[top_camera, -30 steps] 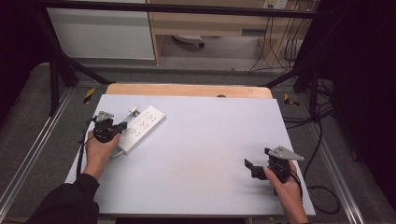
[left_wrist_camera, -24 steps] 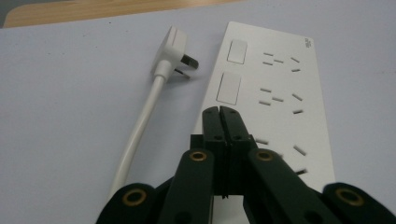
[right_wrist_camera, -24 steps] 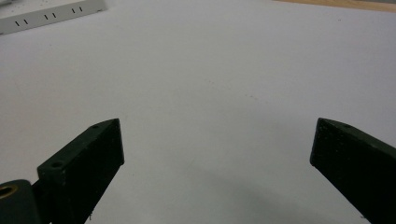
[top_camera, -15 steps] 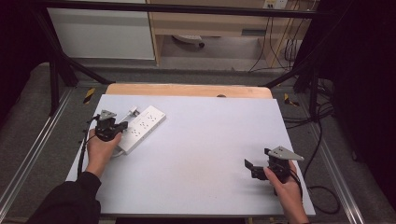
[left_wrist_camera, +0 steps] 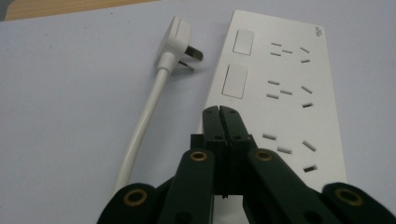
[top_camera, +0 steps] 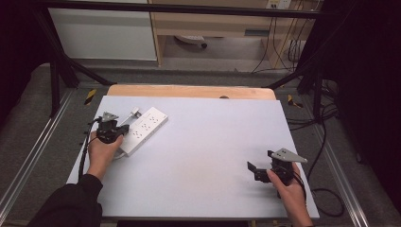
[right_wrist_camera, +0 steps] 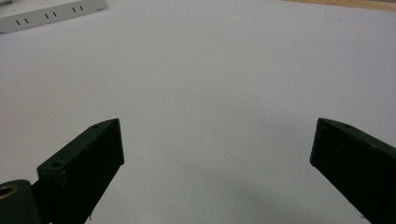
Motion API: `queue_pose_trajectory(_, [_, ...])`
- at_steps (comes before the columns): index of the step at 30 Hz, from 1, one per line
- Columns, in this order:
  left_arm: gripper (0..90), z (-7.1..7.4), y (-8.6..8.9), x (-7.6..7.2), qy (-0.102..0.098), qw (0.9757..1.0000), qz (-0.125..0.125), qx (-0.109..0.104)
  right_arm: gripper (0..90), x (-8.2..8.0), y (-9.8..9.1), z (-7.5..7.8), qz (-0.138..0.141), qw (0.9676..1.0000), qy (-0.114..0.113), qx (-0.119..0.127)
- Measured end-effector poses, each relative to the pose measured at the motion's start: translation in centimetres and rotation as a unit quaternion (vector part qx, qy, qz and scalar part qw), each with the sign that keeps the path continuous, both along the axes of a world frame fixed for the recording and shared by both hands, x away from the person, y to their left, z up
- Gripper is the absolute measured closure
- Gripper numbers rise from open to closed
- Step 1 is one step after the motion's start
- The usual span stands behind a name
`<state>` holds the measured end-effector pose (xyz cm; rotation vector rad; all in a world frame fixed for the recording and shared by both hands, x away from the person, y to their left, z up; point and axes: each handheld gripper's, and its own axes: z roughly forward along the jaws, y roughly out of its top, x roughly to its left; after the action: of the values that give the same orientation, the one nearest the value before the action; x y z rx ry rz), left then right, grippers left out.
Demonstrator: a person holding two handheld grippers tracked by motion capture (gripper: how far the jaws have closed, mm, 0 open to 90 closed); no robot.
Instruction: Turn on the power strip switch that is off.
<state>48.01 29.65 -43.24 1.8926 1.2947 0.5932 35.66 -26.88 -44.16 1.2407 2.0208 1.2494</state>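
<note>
A white power strip (top_camera: 145, 127) lies at an angle on the table's left side; its sockets and two switches show close up in the left gripper view (left_wrist_camera: 285, 84). Its white cable (left_wrist_camera: 140, 135) runs beside it and ends in a plug (left_wrist_camera: 178, 39) with bare prongs, lying unplugged next to the strip (top_camera: 135, 112). My left gripper (left_wrist_camera: 219, 111) is shut with nothing between its jaws, its tips at the strip's near left edge (top_camera: 121, 130). My right gripper (top_camera: 253, 170) stands open over bare table at the front right, jaws wide apart (right_wrist_camera: 217, 140).
The table top (top_camera: 203, 142) is a pale lilac sheet with a wooden strip (top_camera: 189, 91) along its far edge. A corner of the power strip (right_wrist_camera: 51, 11) shows far off in the right gripper view. Black frame bars and cables stand beyond the table's sides.
</note>
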Motion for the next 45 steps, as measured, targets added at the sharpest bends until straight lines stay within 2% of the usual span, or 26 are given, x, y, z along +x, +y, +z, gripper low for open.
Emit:
queue_pose_trajectory(22, [90.0, -0.04, 0.15, -0.02, 0.002, 1.0, -0.007, -0.001, 3.2, -0.03, 0.1, -0.07, 0.001, 1.0, 0.004, -0.001])
queue_pose_trajectory(40, [90.0, -0.18, -0.02, -0.1, -0.002, 1.0, -0.001, -0.003, 3.1, -0.04, 0.1, -0.1, 0.003, 1.0, 0.004, -0.003])
queue_pose_trajectory(43, [90.0, -0.26, 0.02, -0.22, 0.0, 1.0, -0.001, 0.005, 3.1, -0.06, 0.09, -0.08, 0.004, 1.0, 0.003, -0.003])
queue_pose_trajectory(45, [90.0, -0.3, 0.12, -0.29, 0.001, 1.0, 0.0, -0.002, 3.1, -0.08, 0.08, -0.06, 0.003, 1.0, 0.003, -0.002])
